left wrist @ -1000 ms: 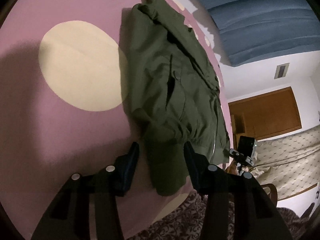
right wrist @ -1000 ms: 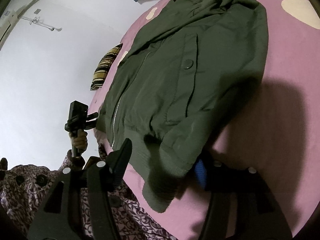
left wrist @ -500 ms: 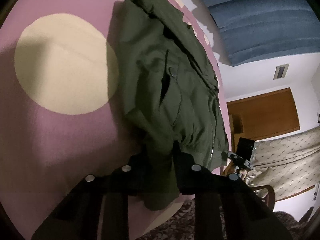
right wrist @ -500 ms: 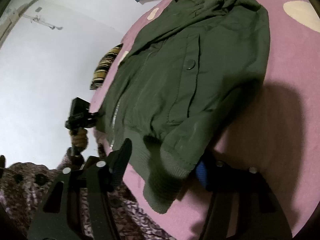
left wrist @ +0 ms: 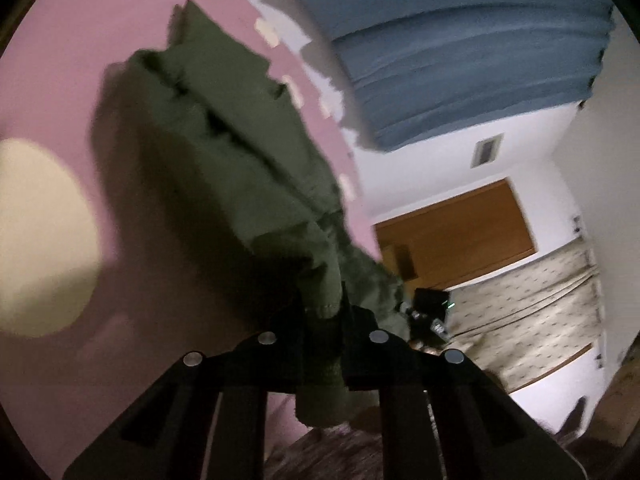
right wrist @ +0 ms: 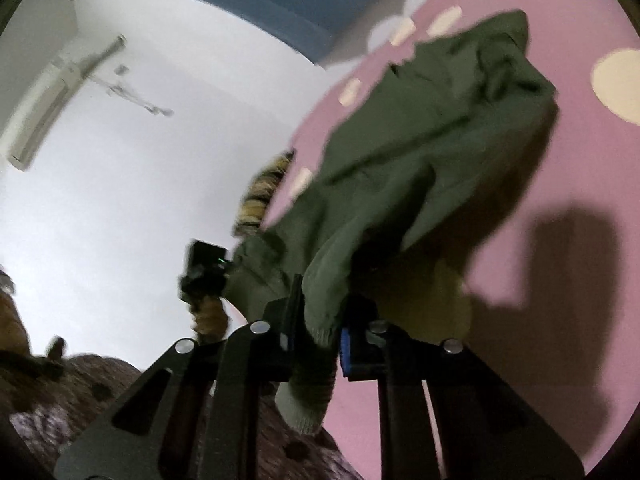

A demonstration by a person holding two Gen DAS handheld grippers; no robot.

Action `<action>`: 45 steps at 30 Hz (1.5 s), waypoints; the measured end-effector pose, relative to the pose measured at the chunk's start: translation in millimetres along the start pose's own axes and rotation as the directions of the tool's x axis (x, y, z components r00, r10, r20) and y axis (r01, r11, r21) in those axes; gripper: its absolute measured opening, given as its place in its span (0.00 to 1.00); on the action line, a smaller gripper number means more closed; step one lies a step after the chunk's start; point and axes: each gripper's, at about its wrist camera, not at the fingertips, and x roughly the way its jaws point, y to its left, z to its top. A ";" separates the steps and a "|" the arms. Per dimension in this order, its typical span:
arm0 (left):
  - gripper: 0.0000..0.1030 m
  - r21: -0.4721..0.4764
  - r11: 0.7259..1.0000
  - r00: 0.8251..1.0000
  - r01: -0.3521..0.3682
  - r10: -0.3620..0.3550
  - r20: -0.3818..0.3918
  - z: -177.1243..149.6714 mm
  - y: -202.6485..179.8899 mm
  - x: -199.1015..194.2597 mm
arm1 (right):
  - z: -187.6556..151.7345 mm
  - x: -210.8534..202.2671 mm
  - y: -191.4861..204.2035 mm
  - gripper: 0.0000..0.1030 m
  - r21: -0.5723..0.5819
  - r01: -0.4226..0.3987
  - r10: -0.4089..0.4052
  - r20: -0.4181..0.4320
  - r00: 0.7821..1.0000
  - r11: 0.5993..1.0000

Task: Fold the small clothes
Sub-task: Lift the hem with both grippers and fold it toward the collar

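The left gripper (left wrist: 322,316) has just been closing and is clamped on the ribbed hem of the green jacket (left wrist: 240,152), whose body stretches ahead of its jaws over the pink spotted bedcover (left wrist: 72,92). The right gripper (right wrist: 320,320) has also just been closing and pinches the hem's other corner; the jacket rises ahead and right of it.
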 end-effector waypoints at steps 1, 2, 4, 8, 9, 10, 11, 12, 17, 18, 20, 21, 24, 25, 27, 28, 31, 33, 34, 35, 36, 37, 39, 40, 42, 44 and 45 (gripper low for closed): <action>0.12 -0.008 1.000 1.000 0.023 -0.023 0.017 6.9 -0.6 1.5 | 6.3 -1.6 -0.1 0.14 0.005 -0.020 0.019 0.022 1.000 1.000; 0.12 -0.019 0.998 0.998 0.054 -0.053 0.045 17.6 -1.4 1.9 | 14.0 -2.6 -0.2 0.14 0.014 -0.040 0.039 0.047 0.998 0.999; 0.12 -0.030 0.996 0.993 0.087 -0.084 0.088 36.2 -2.4 2.2 | 35.1 -5.3 -6.8 0.13 0.049 -0.090 0.084 0.112 0.990 0.995; 0.12 -0.072 0.992 0.982 0.107 -0.094 0.162 89.2 3.6 11.5 | 78.9 -1.9 -31.2 0.13 0.122 -0.165 0.136 0.215 0.967 0.979; 0.12 -0.081 0.991 0.981 0.109 -0.094 0.169 100.7 6.3 15.9 | 90.0 2.3 -39.7 0.13 0.151 -0.176 0.139 0.230 0.963 0.973; 0.12 -0.085 0.991 0.981 0.103 -0.087 0.172 112.0 9.5 21.8 | 106.5 11.0 -52.4 0.13 0.192 -0.180 0.131 0.240 0.962 0.965; 0.12 -0.082 0.994 0.984 0.078 -0.063 0.168 126.0 13.3 31.2 | 115.4 18.4 -58.4 0.13 0.209 -0.170 0.118 0.241 0.963 0.963; 0.12 -0.084 0.995 0.985 0.054 -0.039 0.168 137.8 17.8 40.1 | 125.8 27.5 -66.8 0.13 0.235 -0.159 0.101 0.241 0.965 0.959; 0.12 -0.178 0.984 0.988 -0.008 0.035 0.153 182.0 57.1 74.4 | 171.1 65.0 -121.4 0.13 0.389 -0.131 0.036 0.242 0.970 0.912; 0.12 -0.187 0.982 0.988 -0.032 0.060 0.143 189.6 64.0 81.6 | 177.7 69.8 -131.2 0.13 0.411 -0.118 0.019 0.237 0.971 0.904; 0.12 -0.219 0.973 0.988 -0.068 0.096 0.121 200.1 81.1 92.6 | 185.5 83.2 -147.7 0.13 0.451 -0.080 -0.025 0.222 0.975 0.889; 0.12 -0.227 0.970 0.988 -0.088 0.114 0.107 203.8 88.2 97.3 | 189.4 89.4 -158.1 0.14 0.476 -0.065 -0.045 0.216 0.975 0.877; 0.15 -0.241 0.962 0.985 -0.132 0.153 0.075 210.7 103.6 103.7 | 188.7 98.7 -175.0 0.15 0.526 -0.059 -0.068 0.219 0.973 0.849; 0.16 -0.243 0.962 0.987 -0.124 0.144 0.068 212.3 105.0 102.8 | 189.6 100.7 -179.7 0.17 0.539 -0.072 -0.060 0.224 0.973 0.840; 0.20 -0.224 0.967 0.989 -0.117 0.133 0.058 212.7 99.5 97.2 | 191.4 101.2 -179.8 0.21 0.528 -0.090 -0.034 0.221 0.975 0.845; 0.24 -0.214 0.970 0.990 -0.118 0.132 0.052 213.1 96.0 94.1 | 192.7 99.4 -177.7 0.25 0.512 -0.094 -0.023 0.216 0.976 0.854; 0.34 -0.166 0.980 0.991 -0.112 0.121 0.050 213.1 81.1 76.8 | 195.0 90.4 -170.2 0.38 0.470 -0.091 -0.011 0.209 0.978 0.878; 0.44 -0.126 0.984 0.989 -0.128 0.137 0.064 213.6 71.2 70.6 | 196.4 84.4 -167.0 0.45 0.450 -0.105 0.005 0.218 0.976 0.887; 0.52 -0.108 0.985 0.987 -0.136 0.144 0.071 212.7 67.0 65.4 | 197.3 80.8 -163.8 0.48 0.432 -0.098 0.001 0.218 0.976 0.896; 0.56 -0.082 0.987 0.986 -0.138 0.144 0.081 212.6 61.2 58.2 | 198.1 76.1 -161.6 0.51 0.415 -0.086 -0.008 0.219 0.976 0.906; 0.58 -0.061 0.988 0.985 -0.141 0.146 0.090 213.5 56.8 53.8 | 199.0 70.4 -156.9 0.58 0.387 -0.058 -0.031 0.221 0.975 0.920; 0.61 -0.032 0.987 0.982 -0.158 0.161 0.103 213.5 51.4 48.3 | 202.4 65.9 -149.9 0.61 0.347 -0.008 -0.074 0.221 0.973 0.938; 0.71 0.052 0.970 0.963 -0.238 0.228 0.142 212.3 38.9 36.7 | 208.1 60.5 -137.4 0.62 0.271 0.070 -0.129 0.208 0.970 0.960; 0.74 0.114 0.946 0.945 -0.304 0.284 0.160 210.6 30.7 34.9 | 210.8 59.8 -132.7 0.65 0.241 0.092 -0.142 0.200 0.969 0.966; 0.74 0.214 0.880 0.903 -0.423 0.390 0.183 208.4 19.2 41.1 | 218.5 62.3 -118.6 0.66 0.155 0.155 -0.181 0.174 0.968 0.976; 0.75 0.345 0.778 0.851 -0.525 0.477 0.219 202.8 7.4 54.7 | 227.3 70.5 -101.0 0.70 0.035 0.248 -0.250 0.145 0.957 0.968; 0.75 0.405 0.738 0.841 -0.540 0.494 0.222 200.9 3.6 62.5 | 231.1 75.8 -94.1 0.71 -0.027 0.289 -0.283 0.128 0.950 0.957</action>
